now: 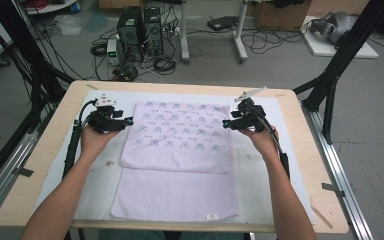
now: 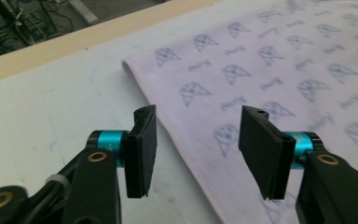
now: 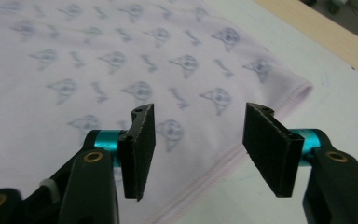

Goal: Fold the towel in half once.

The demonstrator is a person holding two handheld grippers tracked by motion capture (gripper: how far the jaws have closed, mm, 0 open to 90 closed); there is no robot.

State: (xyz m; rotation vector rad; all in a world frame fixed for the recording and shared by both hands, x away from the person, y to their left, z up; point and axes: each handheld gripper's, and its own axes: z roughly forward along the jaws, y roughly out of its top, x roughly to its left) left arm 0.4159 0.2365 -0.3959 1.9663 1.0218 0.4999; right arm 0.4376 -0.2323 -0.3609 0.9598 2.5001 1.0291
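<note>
A pale lilac printed towel is found lying flat on the white mat that covers the bench. It is folded once: a plain single layer reaches the near edge of the bench, where a small label is sewn at its near right corner, and the printed upper layer has been laid over the far half, its fold edge running left to right across the middle.

The left gripper is held beside the left edge of the printed layer, near its far left corner. In the left gripper view its jaws stand about half open over the hemmed edge, with nothing between them and no pad in contact with the cloth.

The right gripper is held at the opposite edge, near the far right corner. In the right gripper view its jaws are likewise parted about halfway, empty, above the stitched hem.

The decisive relation is judged as follows: the towel lies between the two tools, each pointing inward toward the other across it. The folded towel's longer axis now runs near to far, so a further fold would be taken along that axis or across it from these far corners. Neither hand is appreciably nearer to its corner than the other.
</note>
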